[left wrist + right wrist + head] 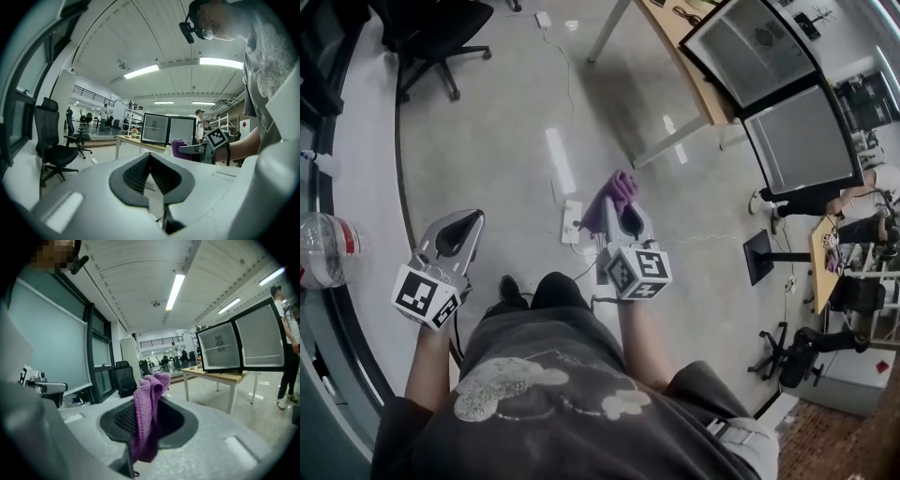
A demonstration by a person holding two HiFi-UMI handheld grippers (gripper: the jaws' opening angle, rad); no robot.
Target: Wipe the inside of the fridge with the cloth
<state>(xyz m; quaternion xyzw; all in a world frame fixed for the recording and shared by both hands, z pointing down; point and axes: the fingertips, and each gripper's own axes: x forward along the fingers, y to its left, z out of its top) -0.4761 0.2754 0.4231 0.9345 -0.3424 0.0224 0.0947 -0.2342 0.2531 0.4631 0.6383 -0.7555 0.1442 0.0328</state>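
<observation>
Purple cloth (pixel 147 411) is sitting clamped in your right gripper (pixel 617 211), its folds sticking out past the jaws. Your left gripper (pixel 457 228) is carrying nothing, jaws pressed together. You are standing well apart from the open fridge (pixel 787 103) on the wooden table (pixel 694 66) at the far right, so no wiping looks to have begun; the whole interior is waiting. A power strip (pixel 572 222) and its cable are lying on the floor just ahead of you. An office chair (pixel 431 37) is standing far left, and another person (pixel 825 202) is standing beside the fridge.

Two grippers (pixel 457 232) (pixel 625 217), one cloth (pixel 612 194) and one fridge (pixel 759 52).
</observation>
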